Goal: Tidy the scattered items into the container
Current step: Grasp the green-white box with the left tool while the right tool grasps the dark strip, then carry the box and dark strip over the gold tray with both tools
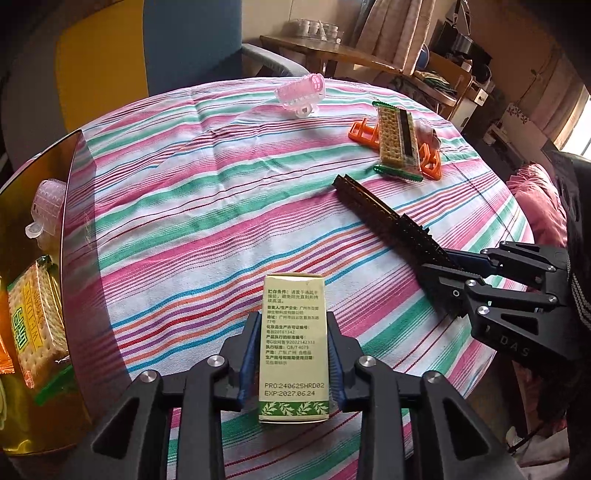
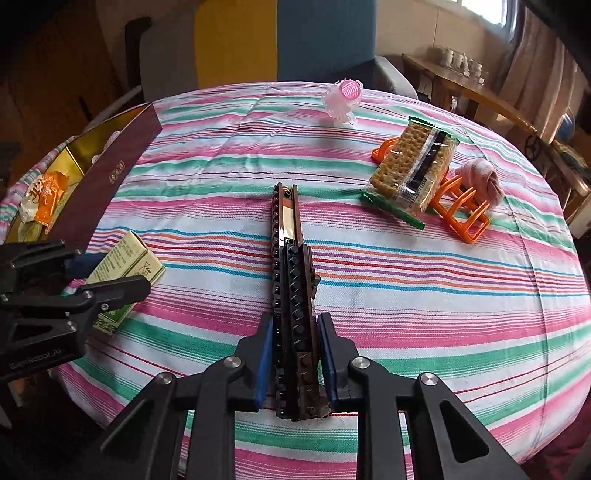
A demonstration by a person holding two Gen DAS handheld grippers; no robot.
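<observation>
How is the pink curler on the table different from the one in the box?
The pink curler on the table lies out on the striped cloth at the far side, while the curler in the box already sits inside the gold-lined box. The table curler looks a brighter pink; the boxed curler looks paler. The table curler is in full view; the box wall hides part of the boxed one. Both are ridged plastic rollers with a clip.

A round table point(image 2: 406, 280) wears a cloth striped pink, green and white. Past its far edge stands a blue chair point(image 2: 325, 40) with a grey armrest, against a yellow panel point(image 2: 232, 40). A wooden side table point(image 2: 461, 85) carrying white cups runs along the wall beside pale curtains point(image 1: 402, 33). Daylight enters through a window point(image 2: 484, 11) at the top right.
</observation>
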